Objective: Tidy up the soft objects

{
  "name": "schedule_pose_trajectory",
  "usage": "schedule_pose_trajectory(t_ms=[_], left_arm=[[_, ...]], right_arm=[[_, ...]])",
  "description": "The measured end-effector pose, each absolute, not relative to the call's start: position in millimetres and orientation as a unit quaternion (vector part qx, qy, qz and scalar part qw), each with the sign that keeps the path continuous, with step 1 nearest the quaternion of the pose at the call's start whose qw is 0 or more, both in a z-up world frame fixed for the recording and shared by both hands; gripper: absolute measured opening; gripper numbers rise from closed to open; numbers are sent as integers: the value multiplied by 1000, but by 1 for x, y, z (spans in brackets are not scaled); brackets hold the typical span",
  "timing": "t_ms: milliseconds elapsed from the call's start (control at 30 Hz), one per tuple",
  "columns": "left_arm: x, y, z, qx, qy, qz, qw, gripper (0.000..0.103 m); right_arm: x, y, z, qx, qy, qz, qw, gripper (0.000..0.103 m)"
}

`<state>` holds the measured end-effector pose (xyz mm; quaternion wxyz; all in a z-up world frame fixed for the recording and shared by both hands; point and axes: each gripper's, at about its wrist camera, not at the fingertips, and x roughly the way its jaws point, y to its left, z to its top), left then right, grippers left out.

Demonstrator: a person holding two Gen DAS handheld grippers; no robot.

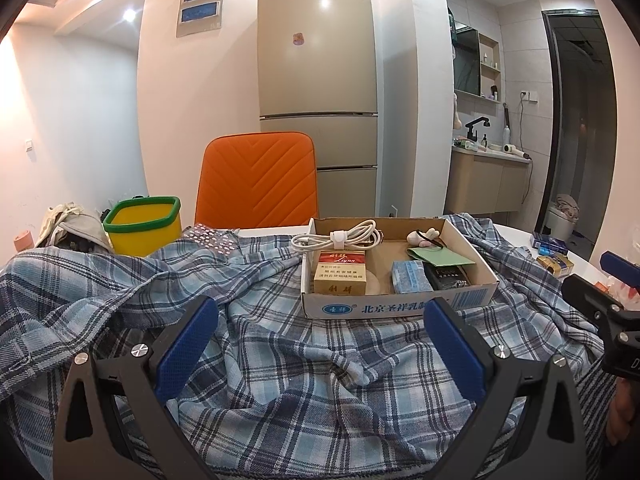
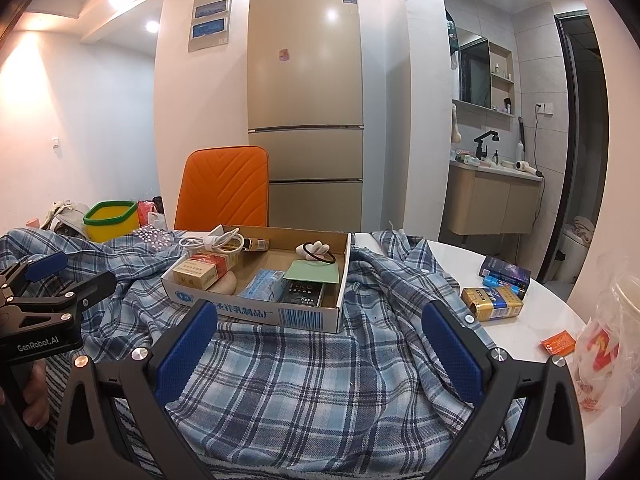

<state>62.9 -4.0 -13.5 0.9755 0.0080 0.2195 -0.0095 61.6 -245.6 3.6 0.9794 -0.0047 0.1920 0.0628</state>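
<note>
A blue plaid shirt (image 1: 280, 352) lies crumpled over the white round table, also in the right wrist view (image 2: 304, 376). A shallow cardboard box (image 1: 400, 308) sits on top of the shirt, holding a white cable (image 1: 340, 238), cigarette packs, a tissue pack and a green card; it also shows in the right wrist view (image 2: 256, 312). My left gripper (image 1: 320, 328) is open, hovering over the shirt just in front of the box. My right gripper (image 2: 320, 332) is open over the shirt, near the box's front right corner. Neither holds anything.
A yellow bin with a green rim (image 1: 142, 226) and a beige cloth bag (image 1: 72, 220) stand at the back left. An orange chair (image 1: 256, 180) is behind the table. Cigarette packs (image 2: 492, 304), a blue box (image 2: 506, 274) and a plastic bag (image 2: 608, 348) lie on the bare table at right.
</note>
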Motion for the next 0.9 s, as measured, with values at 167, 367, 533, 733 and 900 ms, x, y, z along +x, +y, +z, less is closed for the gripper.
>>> schedule_pose_trajectory(t_ms=[167, 367, 533, 733, 900], left_arm=[[64, -4, -14, 10, 225, -7, 974, 102], [66, -5, -16, 13, 235, -7, 972, 102], [66, -5, -15, 13, 235, -7, 972, 102], [64, -5, -14, 12, 234, -7, 972, 102], [65, -6, -13, 13, 233, -7, 972, 102]], right_arm=[[62, -246, 4, -5, 192, 63, 979, 103], [62, -246, 5, -5, 193, 63, 979, 103], [62, -246, 5, -5, 193, 63, 979, 103], [62, -246, 5, -5, 193, 63, 979, 103], [61, -246, 5, -5, 194, 63, 979, 103]])
